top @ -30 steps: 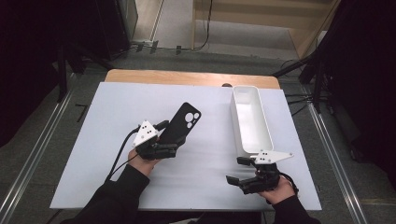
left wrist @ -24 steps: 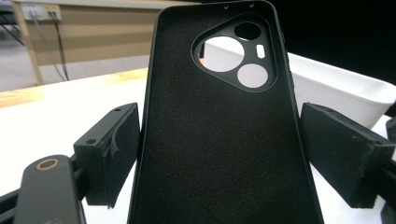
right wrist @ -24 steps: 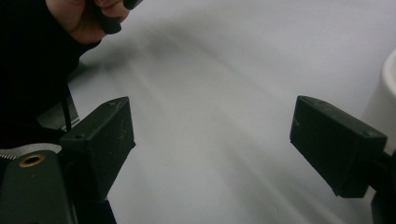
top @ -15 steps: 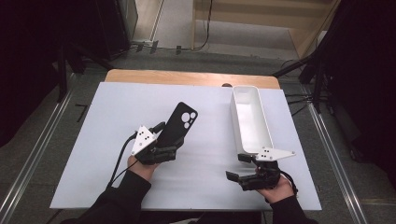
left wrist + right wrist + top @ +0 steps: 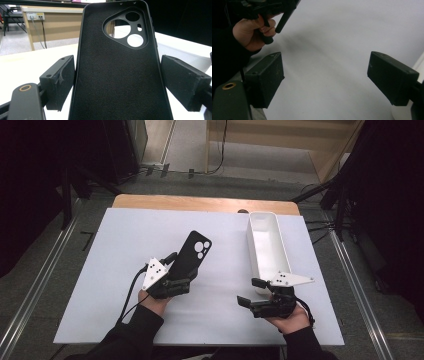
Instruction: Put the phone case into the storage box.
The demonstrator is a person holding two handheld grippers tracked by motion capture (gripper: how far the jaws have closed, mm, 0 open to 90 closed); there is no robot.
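Black on black: pinching the dark phone case (image 5: 117, 75) between the pads of the left gripper (image 5: 117, 82), one pad pressing on each long edge near the case's near end. Holding those jaws wide apart, as wide as the case itself. Tilting the case up from the white table (image 5: 115, 270), soft inner face toward the gripper's camera, camera cutout at the far end, pale table showing through the holes. Holding it a little left of the table's middle in the high view, well apart from the long white tray (image 5: 287, 251) lying along the right side. Holding the right gripper (image 5: 248, 291) at the near right, just beside the tray's near end, jaws pointing left across the table. Spreading those jaws wide, gripping nothing, with bare table between the pads. Curling the left hand (image 5: 253, 32) around its gripper's handle at the upper left of the right gripper view.
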